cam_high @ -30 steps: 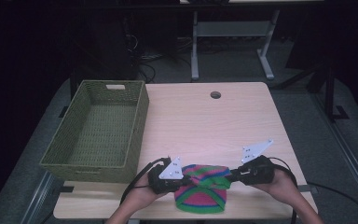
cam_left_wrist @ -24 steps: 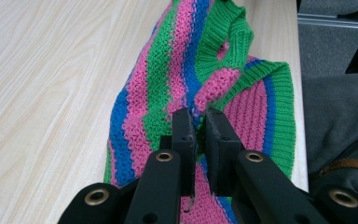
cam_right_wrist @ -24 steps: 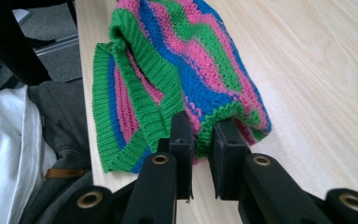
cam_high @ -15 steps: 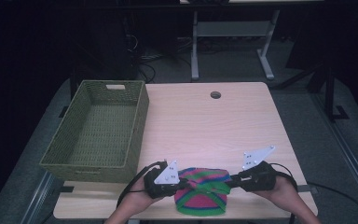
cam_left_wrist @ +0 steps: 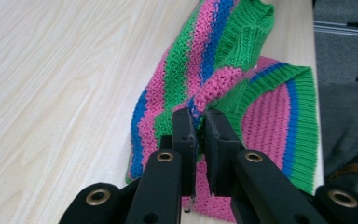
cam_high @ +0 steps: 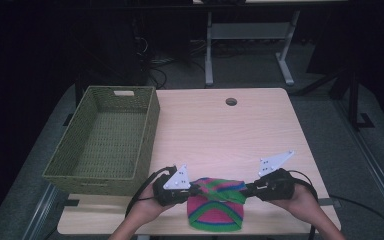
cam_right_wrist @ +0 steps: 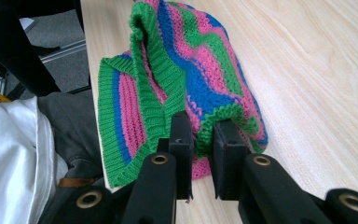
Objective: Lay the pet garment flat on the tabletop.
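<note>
We work at the near edge of the counter (cam_high: 260, 130), whose far half lies bare, with the green woven basket (cam_high: 105, 140) along its left side. The striped knit hat (cam_high: 216, 205) rests at that near edge, partly folded over itself. Our left claw (cam_high: 192, 190) is clamped on its left fold, and our right claw (cam_high: 246, 189) is clamped on its right fold, the hat stretched between them.

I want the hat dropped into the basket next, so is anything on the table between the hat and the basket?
Nothing visible. The hat, pinched by the left gripper and right gripper, lies at the table's near edge; the basket stands just left of it, with bare table between them.
</note>
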### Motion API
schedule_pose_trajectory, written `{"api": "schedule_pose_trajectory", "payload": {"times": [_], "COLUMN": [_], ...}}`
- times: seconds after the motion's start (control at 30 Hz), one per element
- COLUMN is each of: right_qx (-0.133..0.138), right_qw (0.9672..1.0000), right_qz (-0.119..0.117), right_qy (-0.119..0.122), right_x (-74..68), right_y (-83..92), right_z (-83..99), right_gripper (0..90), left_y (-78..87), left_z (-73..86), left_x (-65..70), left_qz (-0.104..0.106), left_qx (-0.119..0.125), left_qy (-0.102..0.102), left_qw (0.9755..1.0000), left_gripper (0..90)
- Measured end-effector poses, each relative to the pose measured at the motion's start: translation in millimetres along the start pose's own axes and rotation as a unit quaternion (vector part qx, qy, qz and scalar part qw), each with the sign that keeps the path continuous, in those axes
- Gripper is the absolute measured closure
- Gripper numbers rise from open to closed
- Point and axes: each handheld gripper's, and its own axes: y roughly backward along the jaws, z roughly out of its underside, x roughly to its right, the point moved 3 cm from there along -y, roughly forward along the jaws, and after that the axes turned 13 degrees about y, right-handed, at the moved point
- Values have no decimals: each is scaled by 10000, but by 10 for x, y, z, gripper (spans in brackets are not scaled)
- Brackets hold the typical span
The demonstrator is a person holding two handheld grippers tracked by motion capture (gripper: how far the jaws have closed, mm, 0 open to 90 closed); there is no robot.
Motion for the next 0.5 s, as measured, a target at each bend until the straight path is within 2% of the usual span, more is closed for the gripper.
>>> {"api": "schedule_pose_trajectory", "payload": {"times": [0.13, 0.2, 0.27, 0.33, 0.37, 0.4, 0.43, 0.47, 0.5], "right_qx": [-27, 17, 8, 107, 158, 243, 252, 289, 327], "right_qw": [9999, 9997, 9992, 9977, 9969, 9955, 9940, 9903, 9872], "right_qz": [30, 0, 18, 29, 86, 258, 430, 642, 708], "right_qy": [-111, -260, -397, -668, -771, -877, -975, -1202, -1388], "right_x": [43, 92, 185, 331, 401, 532, 624, 752, 873], "right_y": [-1, 1, -9, -27, -35, -50, -61, -84, -104], "right_z": [-38, -69, -120, -190, -221, -273, -299, -325, -338], "right_gripper": [795, 795, 794, 772, 757, 718, 659, 625, 576], "left_y": [-22, -50, -94, -150, -202, -241, -293, -343, -390], "left_z": [-29, -47, -72, -106, -139, -163, -197, -226, -247], "left_x": [-49, -95, -168, -266, -369, -435, -534, -626, -705], "left_qz": [-34, -51, -139, -315, -539, -673, -959, -1165, -1236], "left_qx": [42, 5, 31, 88, 156, 224, 294, 352, 444], "left_qy": [71, 136, 237, 427, 633, 839, 1048, 1305, 1490], "left_qw": [10000, 9999, 9996, 9986, 9964, 9939, 9894, 9839, 9801], "left_gripper": [838, 838, 838, 836, 833, 823, 802, 753, 737]}}
